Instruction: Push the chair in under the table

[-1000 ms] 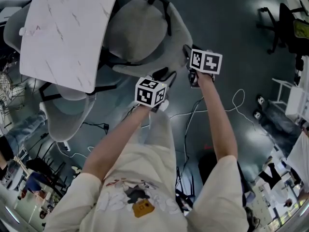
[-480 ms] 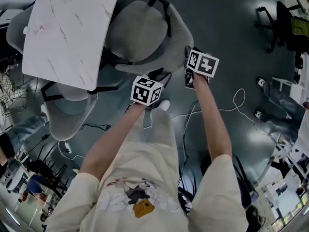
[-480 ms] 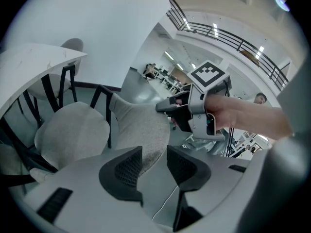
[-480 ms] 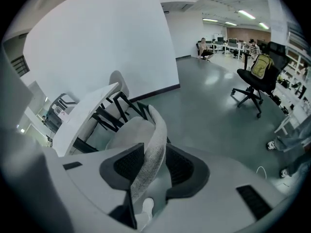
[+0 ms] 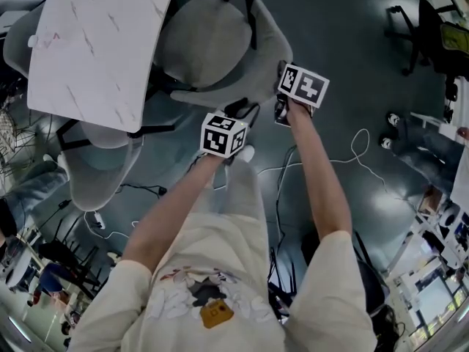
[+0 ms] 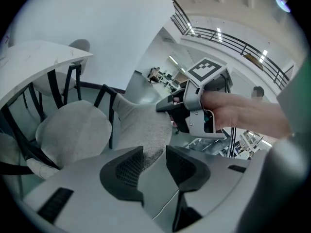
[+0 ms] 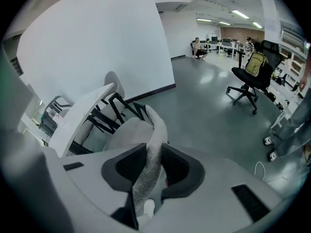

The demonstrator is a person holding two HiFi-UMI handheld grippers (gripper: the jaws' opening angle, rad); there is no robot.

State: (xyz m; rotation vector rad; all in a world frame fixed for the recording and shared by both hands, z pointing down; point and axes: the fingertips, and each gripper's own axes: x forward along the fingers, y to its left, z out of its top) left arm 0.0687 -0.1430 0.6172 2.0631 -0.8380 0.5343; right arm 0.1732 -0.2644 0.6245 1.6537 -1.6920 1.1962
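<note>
Now the right gripper clamps the chair backrest; left gripper jaws apart alongside; seat just under the table edge

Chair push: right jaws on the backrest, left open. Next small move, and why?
Probably push the backrest straight toward the table. The right gripper is clamped on the backrest's edge, so it can drive the chair. The left gripper is open, just short of that edge. In the head view, most of the seat lies outside the table's edge.
</note>
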